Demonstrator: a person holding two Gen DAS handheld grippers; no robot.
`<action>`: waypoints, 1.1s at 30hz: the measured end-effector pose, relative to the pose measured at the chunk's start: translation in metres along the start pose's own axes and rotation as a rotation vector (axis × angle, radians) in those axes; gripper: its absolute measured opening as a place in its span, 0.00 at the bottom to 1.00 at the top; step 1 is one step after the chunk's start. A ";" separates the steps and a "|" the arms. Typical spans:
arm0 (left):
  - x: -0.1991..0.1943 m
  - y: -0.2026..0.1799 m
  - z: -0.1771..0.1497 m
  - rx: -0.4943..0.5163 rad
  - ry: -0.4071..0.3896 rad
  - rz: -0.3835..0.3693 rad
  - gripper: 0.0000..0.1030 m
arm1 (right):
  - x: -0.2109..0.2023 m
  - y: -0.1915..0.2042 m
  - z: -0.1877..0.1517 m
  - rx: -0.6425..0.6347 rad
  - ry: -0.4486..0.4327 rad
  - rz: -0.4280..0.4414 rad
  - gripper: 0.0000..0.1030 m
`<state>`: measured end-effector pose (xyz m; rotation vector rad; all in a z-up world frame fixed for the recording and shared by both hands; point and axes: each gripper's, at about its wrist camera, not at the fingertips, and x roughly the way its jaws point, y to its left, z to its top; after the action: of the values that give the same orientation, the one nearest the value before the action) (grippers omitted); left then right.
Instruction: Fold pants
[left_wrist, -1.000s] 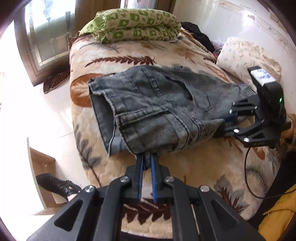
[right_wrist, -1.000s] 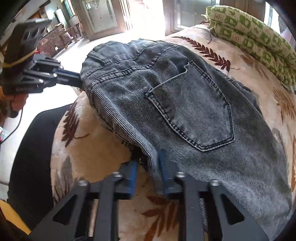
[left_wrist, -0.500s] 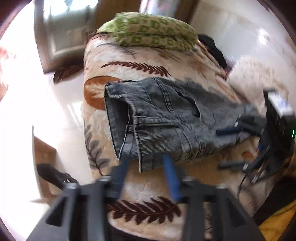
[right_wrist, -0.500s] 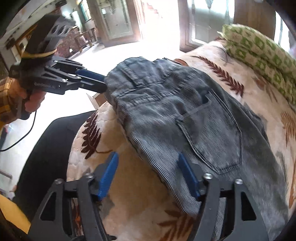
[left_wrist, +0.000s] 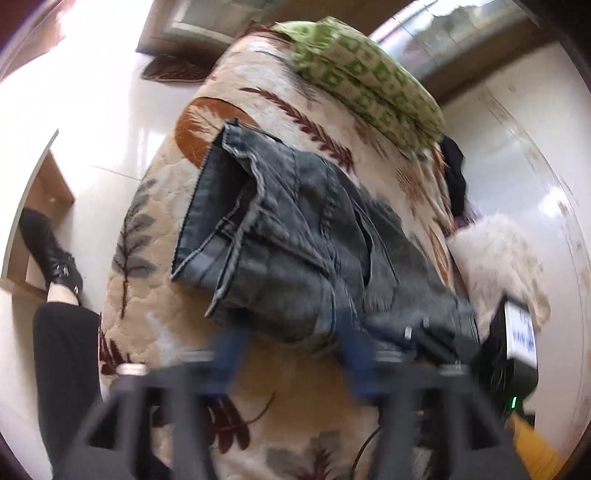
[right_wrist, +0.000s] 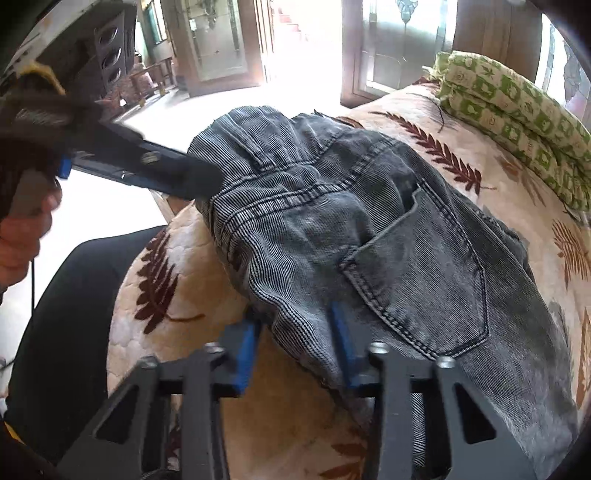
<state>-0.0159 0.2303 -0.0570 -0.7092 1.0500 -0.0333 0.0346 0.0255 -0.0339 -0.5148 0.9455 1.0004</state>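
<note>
- Leftmost in the left wrist view: a black boot and a black-trousered leg on pale floor beside a wooden board; none of the boot visible from the right wrist.
- Further right, same view: folded grey pants lying across a leaf-patterned quilt, hem openings facing the floor side, a green checked pillow beyond at the far end.
- Low in that view, heavily blurred: left gripper, blue fingers spread wide apart, near edge of the denim just ahead of them, nothing pinched.
- At the far right edge: body of the right gripper with a white label and green light, fingers hidden behind cloth there.
- Switching to the right wrist view, leftmost: a hand wrapped around the left gripper, dark tip meeting the bunched waistband end of the pants; spread not readable from this angle.
- Centre: back pocket facing up, a detail hidden in the other view.
- Bottom centre: right gripper, blue fingers parted, denim edge lying loosely between them, not clamped.
- Right: quilt and pillow.
</note>
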 end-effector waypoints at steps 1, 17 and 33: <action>0.002 -0.001 0.002 -0.013 -0.003 0.015 0.10 | 0.000 0.000 0.001 -0.001 0.004 -0.002 0.22; 0.005 0.021 -0.006 0.117 -0.052 0.276 0.10 | 0.026 0.024 0.016 0.043 -0.002 0.078 0.31; -0.025 -0.084 0.039 0.351 -0.191 0.155 0.42 | -0.101 -0.173 -0.027 0.364 -0.044 -0.015 0.59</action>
<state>0.0276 0.1938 0.0200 -0.3058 0.8836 -0.0150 0.1537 -0.1240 0.0304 -0.1944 1.0542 0.7983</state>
